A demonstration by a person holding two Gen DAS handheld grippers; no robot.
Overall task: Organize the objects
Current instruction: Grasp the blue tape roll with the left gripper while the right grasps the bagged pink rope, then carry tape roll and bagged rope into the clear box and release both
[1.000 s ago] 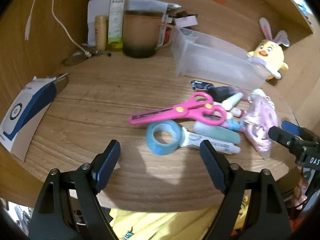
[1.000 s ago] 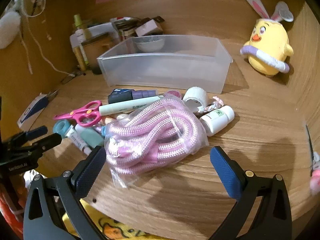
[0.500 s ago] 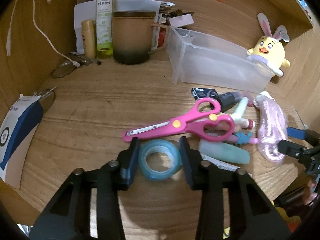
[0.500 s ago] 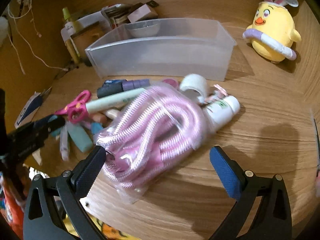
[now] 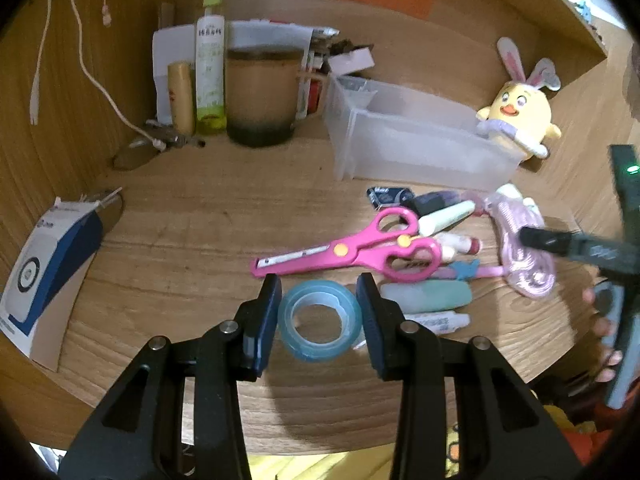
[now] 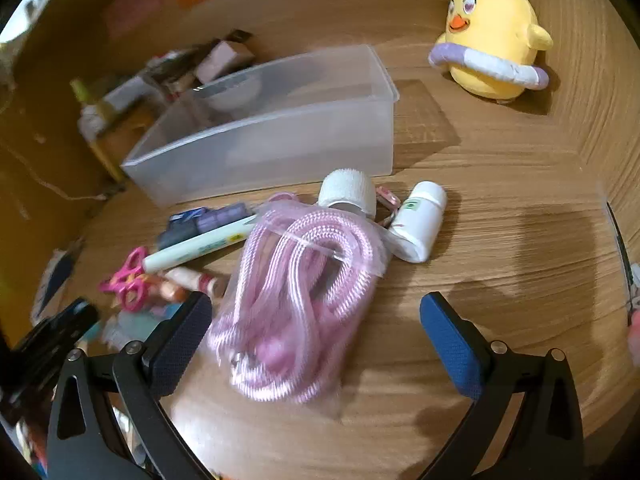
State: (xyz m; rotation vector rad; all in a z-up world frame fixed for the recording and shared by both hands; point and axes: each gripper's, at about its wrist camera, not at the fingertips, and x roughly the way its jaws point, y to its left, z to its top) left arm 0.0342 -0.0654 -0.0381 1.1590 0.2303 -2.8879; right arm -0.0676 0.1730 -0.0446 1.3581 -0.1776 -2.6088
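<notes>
The blue tape roll (image 5: 319, 321) is pinched by the left hand-held gripper (image 5: 319, 312) just before the scissors (image 5: 352, 254) — on the counter (image 5: 180, 232). The right hand-held gripper (image 6: 316, 332) is spread around the bagged rope (image 6: 296, 288).

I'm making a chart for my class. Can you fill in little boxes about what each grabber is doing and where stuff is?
left gripper: closed around blue tape roll
right gripper: open, over bagged pink rope
pink scissors: flat on desk, just beyond the tape
clear bin: behind the pile
yellow chick toy: right of the bin
</notes>
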